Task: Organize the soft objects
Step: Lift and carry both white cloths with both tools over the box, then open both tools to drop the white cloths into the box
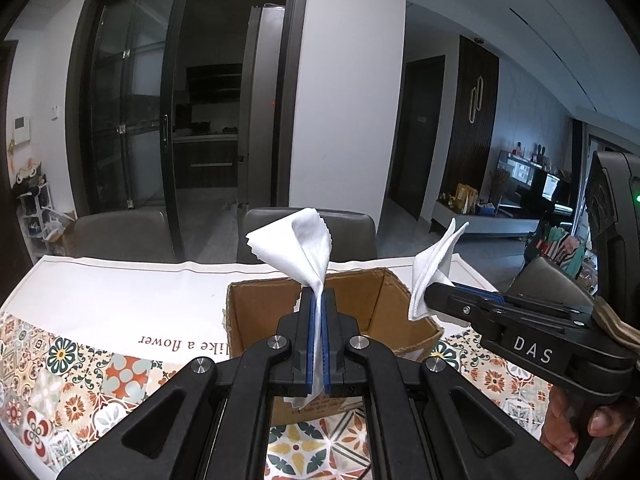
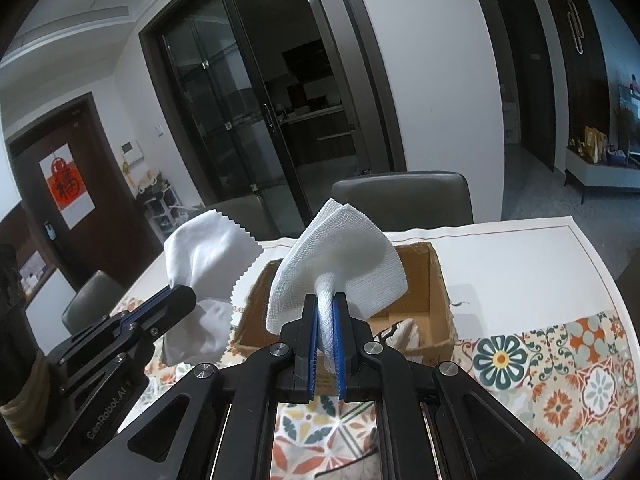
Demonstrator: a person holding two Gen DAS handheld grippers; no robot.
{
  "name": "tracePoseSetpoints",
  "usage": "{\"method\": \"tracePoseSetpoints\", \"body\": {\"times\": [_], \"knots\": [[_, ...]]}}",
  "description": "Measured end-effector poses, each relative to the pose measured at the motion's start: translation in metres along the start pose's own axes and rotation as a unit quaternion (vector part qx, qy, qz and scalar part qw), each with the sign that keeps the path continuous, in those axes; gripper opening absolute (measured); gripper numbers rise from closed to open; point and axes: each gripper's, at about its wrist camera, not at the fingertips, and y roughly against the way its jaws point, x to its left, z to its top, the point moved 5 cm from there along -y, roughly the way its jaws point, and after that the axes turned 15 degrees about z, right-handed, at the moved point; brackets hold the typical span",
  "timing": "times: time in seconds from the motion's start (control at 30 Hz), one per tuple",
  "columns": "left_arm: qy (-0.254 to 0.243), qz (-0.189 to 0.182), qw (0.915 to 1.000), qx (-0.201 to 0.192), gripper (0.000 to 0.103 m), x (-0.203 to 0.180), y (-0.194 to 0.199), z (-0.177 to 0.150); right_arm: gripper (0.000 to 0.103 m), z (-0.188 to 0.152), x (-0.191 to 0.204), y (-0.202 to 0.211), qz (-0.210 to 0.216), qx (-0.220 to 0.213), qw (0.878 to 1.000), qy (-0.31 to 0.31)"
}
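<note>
Left wrist view: left gripper point(image 1: 319, 300), jaws clamped on a smooth white cloth point(image 1: 304, 240) with a zigzag-cut edge, its loose end standing above the blue pads point(image 1: 309, 340). Cardboard box point(image 1: 256, 320), open-topped, directly beyond the fingertips on the patterned tablecloth point(image 1: 80, 368). Right gripper point(image 1: 432, 298) at right, pinching a folded gauze cloth point(image 1: 430, 268) over the box's right rim.

Right wrist view: right gripper point(image 2: 325, 300), closed on the gauze cloth point(image 2: 340, 256), which fans out above the box point(image 2: 436, 280). Left gripper point(image 2: 180, 292) at left, holding the smooth white cloth point(image 2: 204, 252) beside the box's left edge. Two grey chairs point(image 2: 400, 196) behind the table.
</note>
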Motion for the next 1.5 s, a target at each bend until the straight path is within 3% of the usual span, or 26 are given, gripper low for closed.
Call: {"method": "tracePoseSetpoints", "body": {"times": [0.77,0.9,0.97,1.03,1.5], "knots": [[-0.021,0.009,0.9968,0.077,0.005,-0.016,-0.092,-0.030,0.008,-0.017,-0.059,-0.074,-0.027,0.078,0.996,-0.031],[-0.026,0.008,0.9959,0.086,0.012,-0.019,-0.097,-0.034,0.010,-0.023,-0.069,-0.080,-0.030,0.085,0.995,-0.043],[-0.026,0.007,0.9957,0.088,0.022,-0.019,-0.098,-0.035,0.015,-0.025,-0.072,-0.084,-0.031,0.090,0.994,-0.048],[-0.029,0.009,0.9958,0.086,0.023,-0.019,-0.097,-0.035,0.034,-0.026,-0.074,-0.085,-0.031,0.095,0.994,-0.050],[-0.034,0.006,0.9975,0.062,0.029,-0.019,-0.063,-0.029,0.035,-0.019,-0.062,-0.062,-0.040,0.077,0.996,-0.033]]}}
